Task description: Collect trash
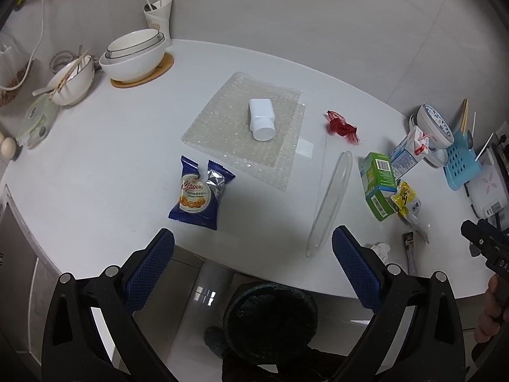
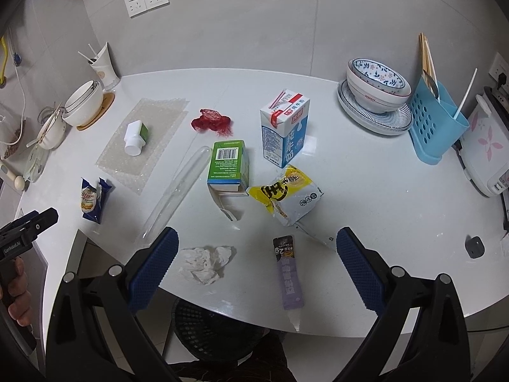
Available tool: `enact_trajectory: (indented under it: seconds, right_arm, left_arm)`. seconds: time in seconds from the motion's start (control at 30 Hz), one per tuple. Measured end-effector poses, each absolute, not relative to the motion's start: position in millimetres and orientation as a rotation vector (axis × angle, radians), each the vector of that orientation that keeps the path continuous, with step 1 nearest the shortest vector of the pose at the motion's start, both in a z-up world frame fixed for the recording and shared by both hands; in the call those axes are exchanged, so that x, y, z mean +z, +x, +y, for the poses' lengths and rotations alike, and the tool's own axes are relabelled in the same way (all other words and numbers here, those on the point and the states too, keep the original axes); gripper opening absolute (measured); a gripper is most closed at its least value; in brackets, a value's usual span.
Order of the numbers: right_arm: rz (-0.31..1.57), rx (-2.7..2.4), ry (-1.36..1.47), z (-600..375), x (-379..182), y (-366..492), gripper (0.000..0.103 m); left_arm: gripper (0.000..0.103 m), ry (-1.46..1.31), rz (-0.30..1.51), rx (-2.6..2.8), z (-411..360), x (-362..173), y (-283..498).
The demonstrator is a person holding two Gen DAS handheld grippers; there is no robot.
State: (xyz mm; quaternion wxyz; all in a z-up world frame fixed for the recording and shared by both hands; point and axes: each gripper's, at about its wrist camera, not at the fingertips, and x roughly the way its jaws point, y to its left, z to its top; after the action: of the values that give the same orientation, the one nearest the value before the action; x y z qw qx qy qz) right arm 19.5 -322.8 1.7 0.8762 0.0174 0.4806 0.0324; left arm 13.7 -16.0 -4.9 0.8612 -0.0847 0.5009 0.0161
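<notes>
Now, in the left wrist view, the left gripper (image 1: 253,243) is hovering with its blue-padded jaws spread wide and empty above the near edge of the white round table (image 1: 95,159). Just ahead of it, the blue foil biscuit packet (image 1: 198,192) is lying flat; it is looking light and crinkly, likely slippery, so pinching a crimped end seems wisest. The dark mesh waste basket (image 1: 270,321) is waiting below on the floor.

Over in the right wrist view, the right gripper (image 2: 254,251) is likewise gaping, holding nothing. The crumpled white tissue (image 2: 206,262) is sitting near its left pad: soft, featherweight, best gathered at its bunched middle. The purple sachet tube (image 2: 288,275) beside it is looking limp and slick.
</notes>
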Motion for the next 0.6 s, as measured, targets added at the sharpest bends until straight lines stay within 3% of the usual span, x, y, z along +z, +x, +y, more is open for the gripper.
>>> enact_trajectory:
  seconds: [0.6]
  right_arm:
    - [1.013, 0.068, 0.036, -322.8, -0.1, 25.3, 0.095]
  left_arm:
    - [0.097, -0.180, 1.067, 0.045, -11.9, -11.2, 18.9]
